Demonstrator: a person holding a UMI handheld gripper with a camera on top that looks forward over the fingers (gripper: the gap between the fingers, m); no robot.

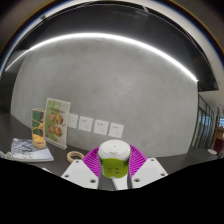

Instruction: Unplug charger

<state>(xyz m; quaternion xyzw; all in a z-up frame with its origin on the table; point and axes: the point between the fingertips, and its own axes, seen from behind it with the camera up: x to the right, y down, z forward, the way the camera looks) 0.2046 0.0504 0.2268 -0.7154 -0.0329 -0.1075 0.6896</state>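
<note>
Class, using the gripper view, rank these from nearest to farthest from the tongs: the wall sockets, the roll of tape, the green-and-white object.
1. The green-and-white object: between the fingers of the tongs.
2. The roll of tape: on the table, just beyond the fingers, left of the object.
3. The wall sockets: farthest, in a row on the wall behind.

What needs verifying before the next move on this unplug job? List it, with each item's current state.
1. White-and-green cylindrical charger sits between the gripper jaws: ok.
2. Both purple pads press on the charger: cannot tell.
3. Charger seated in a socket: cannot tell, its base is hidden.
4. White wall outlets lie beyond the jaws, clear of them: ok.
5. White tape roll on the dark tabletop lies beside the jaws, untouched: ok.
</note>
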